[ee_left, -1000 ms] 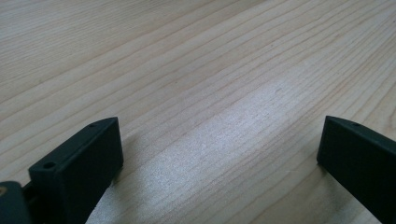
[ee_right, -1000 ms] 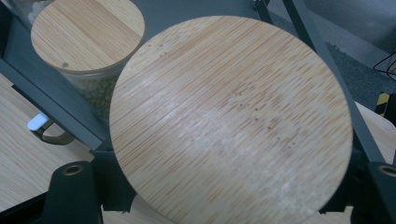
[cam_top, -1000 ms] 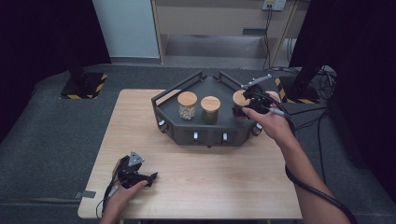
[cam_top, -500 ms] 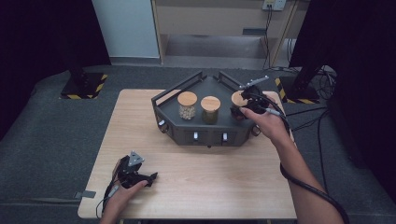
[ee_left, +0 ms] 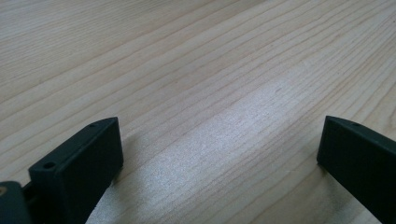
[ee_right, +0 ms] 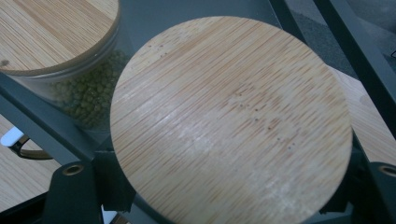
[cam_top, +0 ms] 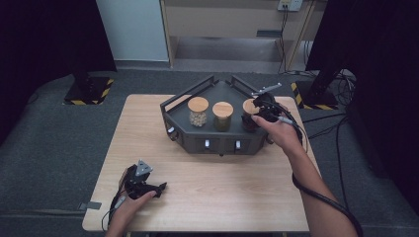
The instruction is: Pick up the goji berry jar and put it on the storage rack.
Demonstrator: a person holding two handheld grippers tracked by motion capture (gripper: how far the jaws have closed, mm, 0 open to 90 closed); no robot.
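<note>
Bamboo-lidded jar now lower in rack, clamped by right gripper; left gripper wide; neighbour jar w/ green beans

Your right gripper has its two black jaws closed on either side of a jar under a round bamboo lid. Up and to the left stands a second lidded jar of green beans, within the dark metal rack.

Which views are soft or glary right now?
High view: dim, dark backdrop, mild softness, table evenly lit. Left gripper view: bright sheen on the wood between the jaws, far grain soft. Right gripper view: lid sharp, green-bean jar behind slightly blurred.
</note>
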